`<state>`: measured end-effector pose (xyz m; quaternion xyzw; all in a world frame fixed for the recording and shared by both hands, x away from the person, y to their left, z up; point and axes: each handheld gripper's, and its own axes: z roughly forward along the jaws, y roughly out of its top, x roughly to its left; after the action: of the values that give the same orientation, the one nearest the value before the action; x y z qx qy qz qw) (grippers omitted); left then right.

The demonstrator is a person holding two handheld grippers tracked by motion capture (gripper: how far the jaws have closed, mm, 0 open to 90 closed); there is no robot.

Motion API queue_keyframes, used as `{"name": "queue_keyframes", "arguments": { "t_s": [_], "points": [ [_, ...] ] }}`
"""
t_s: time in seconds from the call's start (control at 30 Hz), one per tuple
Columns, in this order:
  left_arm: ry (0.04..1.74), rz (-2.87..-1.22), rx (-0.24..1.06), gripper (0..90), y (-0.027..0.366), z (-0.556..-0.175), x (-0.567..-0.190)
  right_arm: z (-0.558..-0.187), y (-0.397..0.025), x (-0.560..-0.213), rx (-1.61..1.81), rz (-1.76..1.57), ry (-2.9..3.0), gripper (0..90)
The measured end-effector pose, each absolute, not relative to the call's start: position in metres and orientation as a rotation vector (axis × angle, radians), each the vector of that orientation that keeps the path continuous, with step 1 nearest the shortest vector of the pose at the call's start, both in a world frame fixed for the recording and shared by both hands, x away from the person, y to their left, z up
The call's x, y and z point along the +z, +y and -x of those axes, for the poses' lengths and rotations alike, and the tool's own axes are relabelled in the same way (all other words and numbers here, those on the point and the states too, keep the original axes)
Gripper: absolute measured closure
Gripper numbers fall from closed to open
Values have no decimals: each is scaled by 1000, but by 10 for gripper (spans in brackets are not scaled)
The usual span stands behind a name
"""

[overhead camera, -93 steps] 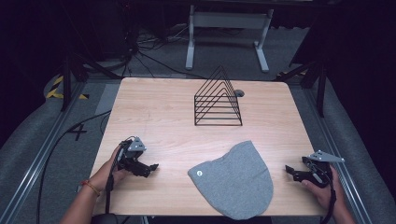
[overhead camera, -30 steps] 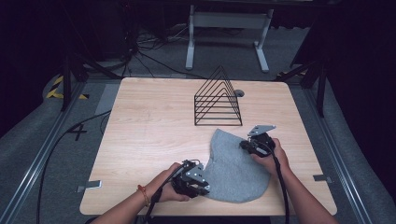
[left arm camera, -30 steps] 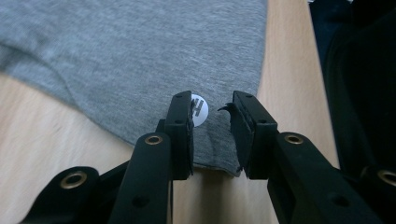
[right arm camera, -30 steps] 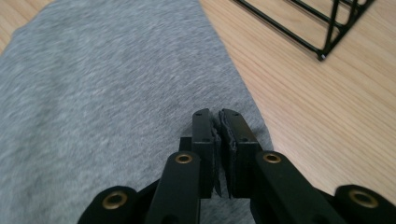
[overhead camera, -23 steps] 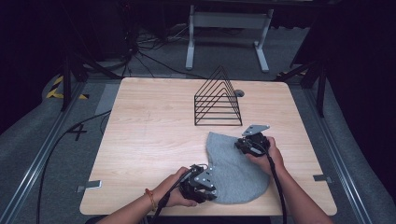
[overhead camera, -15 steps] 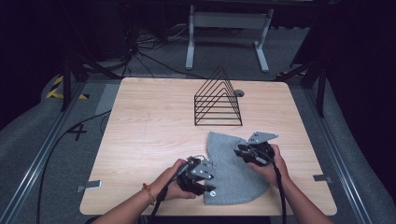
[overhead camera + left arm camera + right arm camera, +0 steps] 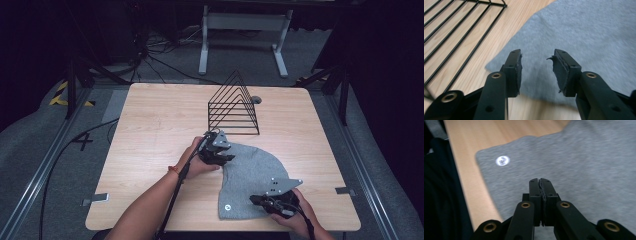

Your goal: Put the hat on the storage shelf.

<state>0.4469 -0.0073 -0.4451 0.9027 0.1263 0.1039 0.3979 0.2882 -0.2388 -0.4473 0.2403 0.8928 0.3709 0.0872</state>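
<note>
One wooden table [image 7: 150, 150] carries everything — a grey beanie [image 7: 250, 180] lies flat toward its near right, a black wire rack [image 7: 232, 107] standing beyond it at the far middle. At the beanie's far left edge the left gripper [image 7: 220, 152] hovers, jaws spread wide over the cloth [image 7: 584, 37]. At its near edge the right gripper [image 7: 265, 202] sits with jaws pressed together, nothing visibly pinched — a small round logo [image 7: 502, 160] lies just ahead.

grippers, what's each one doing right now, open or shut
left gripper: open, over the grey beanie's edge, holding nothing.
right gripper: shut, over the beanie; no fabric seen between its jaws.
</note>
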Motion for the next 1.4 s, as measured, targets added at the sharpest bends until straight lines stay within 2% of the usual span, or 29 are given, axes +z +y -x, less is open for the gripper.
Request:
{"name": "queue_keyframes", "arguments": {
  "t_s": [0.17, 0.27, 0.4, 0.7, 1.07, 1.17, 1.2, 1.3, 1.4],
  "points": [
    [367, -2381, 288, 631, -16, -454, -457, -279, -227, -454, 1043, -639, 2725, 888],
    [402, -2370, 236, 650, -8, -455, -461, -283, -231, -456, 1019, -638, 2737, 888],
    [416, -2392, 237, 682, 9, -445, -459, -294, -243, -453, 959, -671, 2703, 886],
    [399, -2450, 190, 686, 42, -393, -456, -323, -270, -452, 828, -810, 2536, 863],
    [329, -2447, 90, 704, 28, -339, -457, -363, -288, -451, 818, -951, 2451, 829],
    [310, -2461, 87, 674, 23, -336, -456, -368, -288, -451, 821, -966, 2445, 819],
    [292, -2449, 86, 627, 21, -336, -454, -372, -289, -451, 820, -973, 2438, 782],
    [306, -2418, 106, 573, 25, -342, -448, -375, -293, -448, 864, -1012, 2413, 741],
    [416, -2335, 226, 505, 39, -368, -433, -378, -299, -444, 873, -1049, 2394, 669]
  ]
}}
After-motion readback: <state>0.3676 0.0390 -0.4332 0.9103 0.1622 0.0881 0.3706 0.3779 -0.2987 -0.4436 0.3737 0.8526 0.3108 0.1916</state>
